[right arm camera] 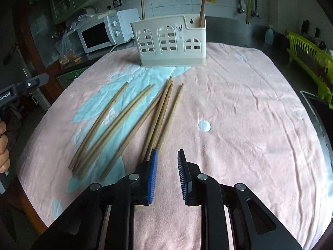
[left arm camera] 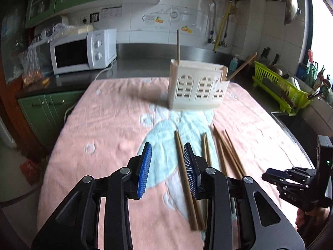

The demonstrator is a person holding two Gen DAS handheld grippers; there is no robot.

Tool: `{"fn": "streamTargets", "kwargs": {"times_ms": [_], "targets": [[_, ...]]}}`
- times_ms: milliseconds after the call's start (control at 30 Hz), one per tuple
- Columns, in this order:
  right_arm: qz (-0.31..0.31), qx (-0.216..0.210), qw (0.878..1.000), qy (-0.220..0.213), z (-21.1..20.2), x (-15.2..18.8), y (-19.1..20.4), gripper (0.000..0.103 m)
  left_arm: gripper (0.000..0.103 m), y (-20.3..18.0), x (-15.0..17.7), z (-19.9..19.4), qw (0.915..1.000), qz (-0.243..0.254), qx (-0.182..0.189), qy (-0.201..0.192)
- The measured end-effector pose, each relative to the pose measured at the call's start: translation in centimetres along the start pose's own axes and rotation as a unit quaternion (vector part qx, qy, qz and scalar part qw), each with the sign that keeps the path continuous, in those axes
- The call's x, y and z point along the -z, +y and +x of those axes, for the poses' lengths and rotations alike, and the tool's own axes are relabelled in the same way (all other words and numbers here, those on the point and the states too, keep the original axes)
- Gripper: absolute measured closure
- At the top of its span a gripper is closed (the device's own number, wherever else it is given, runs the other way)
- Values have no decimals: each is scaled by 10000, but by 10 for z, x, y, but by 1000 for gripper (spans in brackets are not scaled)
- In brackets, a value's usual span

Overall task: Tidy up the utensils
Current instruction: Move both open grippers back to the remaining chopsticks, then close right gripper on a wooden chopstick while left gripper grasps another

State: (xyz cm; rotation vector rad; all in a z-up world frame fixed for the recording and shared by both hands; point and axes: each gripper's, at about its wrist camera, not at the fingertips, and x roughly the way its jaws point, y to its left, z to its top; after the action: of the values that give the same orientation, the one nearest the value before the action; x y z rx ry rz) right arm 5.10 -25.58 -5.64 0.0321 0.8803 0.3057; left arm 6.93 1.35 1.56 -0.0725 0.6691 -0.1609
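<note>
A cream utensil holder (left arm camera: 196, 86) with arched window cut-outs stands upright at the far side of the towel; it also shows in the right wrist view (right arm camera: 171, 41). One chopstick (left arm camera: 178, 46) stands in its left part and one (left arm camera: 241, 67) leans in its right part. Several wooden chopsticks (left arm camera: 185, 175) lie loose on the towel, also seen in the right wrist view (right arm camera: 133, 125). My left gripper (left arm camera: 167, 146) is open and empty, just left of the nearest chopstick. My right gripper (right arm camera: 166, 153) is open and empty, just right of the chopstick ends.
A pink and pale-blue towel (right arm camera: 239, 108) covers the table. A white microwave (left arm camera: 83, 52) stands on the counter at back left. A green dish rack (left arm camera: 278, 86) stands at right, beside a sink (left arm camera: 291, 120). The right gripper's body (left arm camera: 299, 185) shows at right.
</note>
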Motion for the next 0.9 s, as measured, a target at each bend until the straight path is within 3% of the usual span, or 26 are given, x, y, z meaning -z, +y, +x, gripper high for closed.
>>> {"fn": "streamTargets", "kwargs": {"times_ms": [433,900], "targets": [[364,-183,9990,169,26,1,5,95,70,12,46,17,9989,-117,-69,453],[654,-155,9975,219,38,-3,5,94,70,7,61,22,9978,-66,127,642]]}}
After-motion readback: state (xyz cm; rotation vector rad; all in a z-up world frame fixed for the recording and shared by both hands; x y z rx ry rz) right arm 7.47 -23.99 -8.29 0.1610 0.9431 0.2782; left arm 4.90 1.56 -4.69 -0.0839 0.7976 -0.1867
